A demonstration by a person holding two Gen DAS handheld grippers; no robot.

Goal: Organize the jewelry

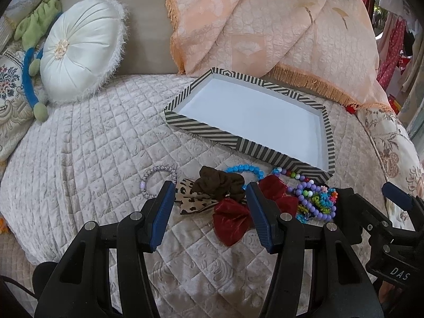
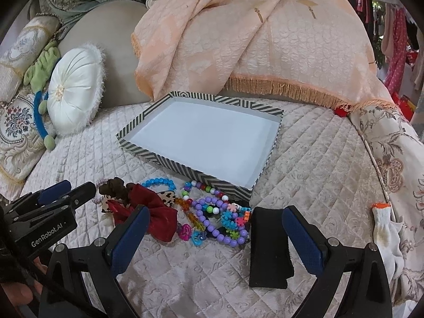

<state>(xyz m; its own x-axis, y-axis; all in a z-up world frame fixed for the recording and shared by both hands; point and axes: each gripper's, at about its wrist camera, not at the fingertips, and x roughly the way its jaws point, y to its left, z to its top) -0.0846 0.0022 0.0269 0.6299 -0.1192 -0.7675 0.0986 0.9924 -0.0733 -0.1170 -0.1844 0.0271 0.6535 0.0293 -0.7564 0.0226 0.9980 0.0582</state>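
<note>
An empty striped tray [image 1: 209, 135] [image 2: 148, 156] with a white inside lies on the quilted bed. In front of it lies a pile: a red bow [image 1: 232, 221] [image 2: 159, 217], a brown scrunchie [image 1: 217, 182] [image 2: 116, 186], a leopard-print bow [image 1: 189, 198], a blue bead bracelet [image 1: 242, 169] [image 2: 159, 181], a purple bead bracelet [image 1: 315, 198] [image 2: 220, 225], a silver bracelet [image 1: 159, 180] and a black cloth band [image 2: 269, 246]. My left gripper [image 1: 210, 193] is open, its fingers just above the bows. My right gripper [image 2: 216, 222] is open, above the beads and the band.
A round white cushion [image 1: 79, 50] [image 2: 74, 90] and a green and blue plush toy [image 1: 34, 61] lie at the back left. A peach fringed blanket [image 1: 265, 26] [image 2: 238, 39] is heaped behind the tray. A white glove [image 2: 384, 228] lies at the right.
</note>
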